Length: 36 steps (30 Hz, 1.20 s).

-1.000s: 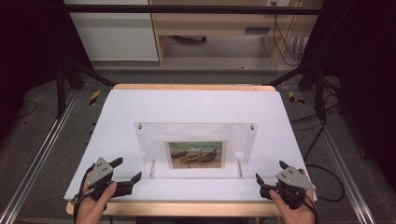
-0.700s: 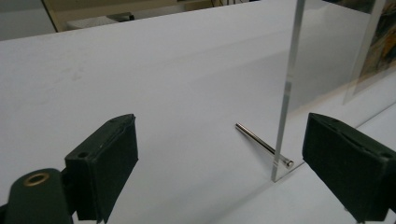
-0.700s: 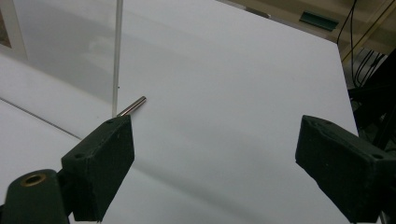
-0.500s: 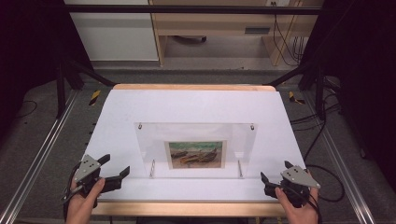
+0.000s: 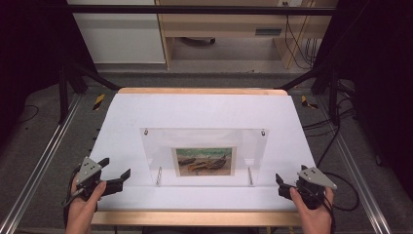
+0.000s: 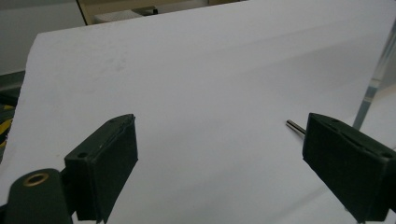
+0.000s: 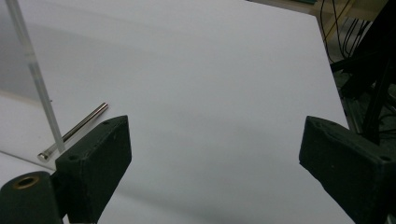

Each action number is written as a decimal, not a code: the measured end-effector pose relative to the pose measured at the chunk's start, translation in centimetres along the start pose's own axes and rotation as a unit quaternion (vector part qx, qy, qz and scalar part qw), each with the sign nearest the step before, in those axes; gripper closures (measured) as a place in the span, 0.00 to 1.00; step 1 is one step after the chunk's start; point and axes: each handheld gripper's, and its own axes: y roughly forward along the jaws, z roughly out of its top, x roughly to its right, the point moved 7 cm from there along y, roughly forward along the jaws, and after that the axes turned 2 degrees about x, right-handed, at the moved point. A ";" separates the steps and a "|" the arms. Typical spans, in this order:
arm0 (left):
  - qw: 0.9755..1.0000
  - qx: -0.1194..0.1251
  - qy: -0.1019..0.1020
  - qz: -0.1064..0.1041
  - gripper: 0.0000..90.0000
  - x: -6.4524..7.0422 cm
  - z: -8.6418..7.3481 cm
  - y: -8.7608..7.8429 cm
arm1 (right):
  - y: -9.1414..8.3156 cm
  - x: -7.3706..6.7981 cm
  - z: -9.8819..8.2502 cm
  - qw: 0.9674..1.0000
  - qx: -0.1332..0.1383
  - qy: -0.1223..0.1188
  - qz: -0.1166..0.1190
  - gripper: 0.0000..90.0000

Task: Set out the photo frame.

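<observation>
Fingers of both grippers spread wide, nothing btwn them. Left gripper (image 5: 117, 175) sits at the near-left corner of the table (image 5: 204, 105), just off the white sheet's edge, jaws pointing twd the centre. Right gripper (image 5: 281, 184) at the near-right, over the sheet, jaws pointing left. Btwn the two, a clear acrylic frame (image 5: 204, 139) stands upright w/ a small boat picture (image 5: 204, 161) inside, on two metal pins (image 5: 159, 176). One pin (image 7: 74, 131) lies just beside the right gripper's left jaw in right gripper view, next to the frame's edge.
</observation>
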 end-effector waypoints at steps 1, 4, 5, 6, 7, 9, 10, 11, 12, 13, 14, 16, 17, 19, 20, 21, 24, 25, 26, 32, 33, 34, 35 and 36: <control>1.000 -0.004 0.002 0.001 0.11 -0.1 0.0 0.2 | 0.3 0.0 0.1 1.000 -0.002 0.003 0.001 0.11; 1.000 -0.007 0.000 0.005 0.11 -0.6 0.1 0.9 | 1.1 0.1 0.4 1.000 -0.015 0.001 -0.001 0.10; 1.000 -0.009 -0.002 0.005 0.11 -0.8 0.1 1.1 | 1.3 0.2 0.4 1.000 -0.016 0.001 0.001 0.10; 1.000 -0.009 -0.005 0.006 0.11 -1.0 0.2 1.3 | 1.6 0.3 0.5 1.000 -0.020 0.001 0.001 0.10; 1.000 -0.014 -0.005 0.004 0.11 -1.2 0.2 1.6 | 1.9 0.4 0.6 1.000 -0.022 0.002 0.000 0.11; 1.000 -0.018 -0.006 0.004 0.11 -1.5 0.2 1.9 | 2.5 0.9 0.7 1.000 -0.028 0.010 -0.002 0.11; 1.000 -0.018 -0.009 0.004 0.11 -1.6 0.3 2.1 | 2.7 1.1 0.8 0.999 -0.028 0.017 0.000 0.12; 1.000 -0.018 -0.013 0.004 0.11 -1.9 0.4 2.4 | 3.0 1.2 0.9 0.999 -0.029 0.022 0.002 0.12; 1.000 -0.019 -0.016 0.005 0.11 -2.1 0.5 2.6 | 3.4 1.4 1.0 0.999 -0.031 0.023 0.000 0.12; 1.000 -0.018 -0.019 0.006 0.11 -2.3 0.6 2.8 | 3.7 1.6 1.2 0.999 -0.031 0.021 -0.003 0.12; 1.000 -0.018 -0.024 0.007 0.11 -2.4 0.7 3.1 | 3.9 1.6 1.3 0.999 -0.033 0.020 -0.005 0.12; 0.999 -0.018 -0.029 0.010 0.11 -2.7 0.8 3.4 | 4.4 1.7 1.5 0.999 -0.035 0.019 -0.005 0.13; 0.999 -0.018 -0.033 0.010 0.11 -2.9 0.9 3.6 | 4.7 1.7 1.6 0.999 -0.036 0.018 -0.006 0.13; 0.999 -0.019 -0.038 0.011 0.11 -3.2 0.9 4.0 | 5.3 1.8 1.7 0.999 -0.038 0.015 -0.009 0.14; 0.999 -0.019 -0.041 0.011 0.11 -3.3 0.9 4.1 | 5.5 1.8 1.8 0.999 -0.041 0.016 -0.010 0.14; 0.999 -0.020 -0.044 0.012 0.11 -3.4 0.9 4.3 | 5.7 1.9 1.8 0.999 -0.041 0.016 -0.010 0.14; 0.998 -0.019 -0.064 0.009 0.11 -3.6 1.0 5.0 | 6.4 1.9 1.8 0.998 -0.050 0.027 -0.008 0.15; 0.997 -0.019 -0.067 0.012 0.11 -3.7 0.9 5.1 | 6.6 2.0 1.8 0.998 -0.051 0.031 -0.009 0.15; 0.997 -0.022 -0.071 0.012 0.11 -3.8 0.9 5.3 | 6.8 2.0 1.8 0.998 -0.053 0.035 -0.011 0.15; 0.994 -0.033 -0.105 -0.006 0.10 -3.8 0.2 5.7 | 7.8 2.2 1.3 0.994 -0.074 0.079 -0.014 0.15; 0.993 -0.036 -0.109 -0.008 0.10 -3.7 0.1 5.7 | 7.8 2.2 1.3 0.994 -0.074 0.079 -0.014 0.15; 0.993 -0.041 -0.113 -0.012 0.09 -3.7 0.0 5.7 | 7.8 2.3 1.3 0.994 -0.076 0.079 -0.015 0.15; 0.992 -0.048 -0.120 -0.014 0.09 -3.6 -0.1 5.7 | 7.9 2.4 1.1 0.993 -0.082 0.083 -0.016 0.15; 0.990 -0.052 -0.131 -0.023 0.09 -3.4 -0.2 5.6 | 7.9 2.4 1.0 0.992 -0.089 0.091 -0.015 0.14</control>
